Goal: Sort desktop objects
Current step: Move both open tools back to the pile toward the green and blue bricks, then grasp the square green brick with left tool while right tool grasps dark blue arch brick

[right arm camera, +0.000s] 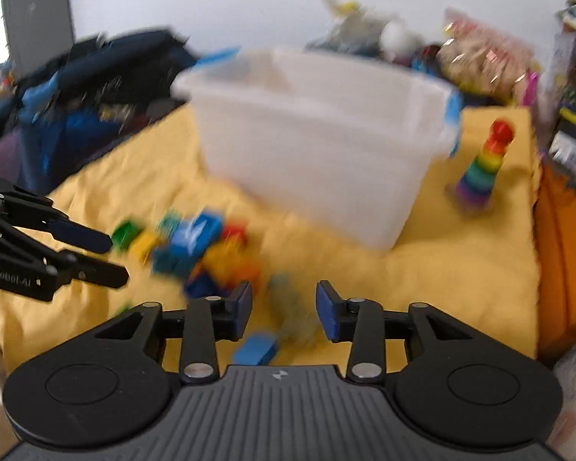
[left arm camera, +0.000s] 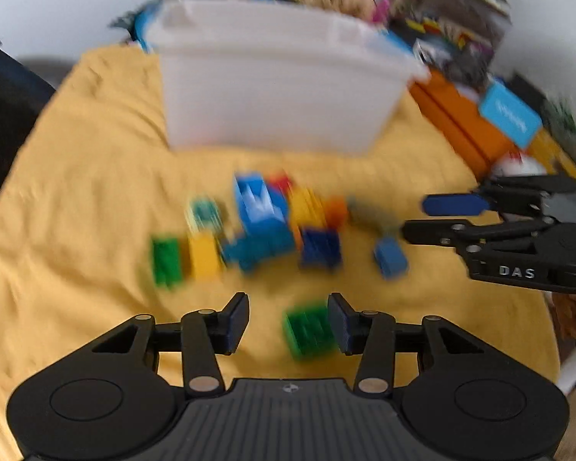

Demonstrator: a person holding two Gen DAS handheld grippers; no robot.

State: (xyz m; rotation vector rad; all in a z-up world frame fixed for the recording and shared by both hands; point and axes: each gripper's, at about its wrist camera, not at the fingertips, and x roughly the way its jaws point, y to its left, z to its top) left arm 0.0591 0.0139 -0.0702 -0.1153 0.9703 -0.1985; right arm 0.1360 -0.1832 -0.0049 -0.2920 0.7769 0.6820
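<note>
left gripper [left arm camera: 288, 319] gaping over green brick [left arm camera: 307, 330], empty | right gripper [right arm camera: 284, 313] gaping, light-blue brick [right arm camera: 255, 347] lying just below | brick pile [left arm camera: 257, 226] sitting before white bin [left arm camera: 276, 80], contents hidden

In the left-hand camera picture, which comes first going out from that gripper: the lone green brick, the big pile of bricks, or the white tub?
From the left gripper, nearest first:
1. The lone green brick, just ahead, by the right-hand finger of the open jaws, not gripped.
2. The pile of bricks, farther out, mid-cloth.
3. The white tub, at the back of the yellow cloth.
</note>
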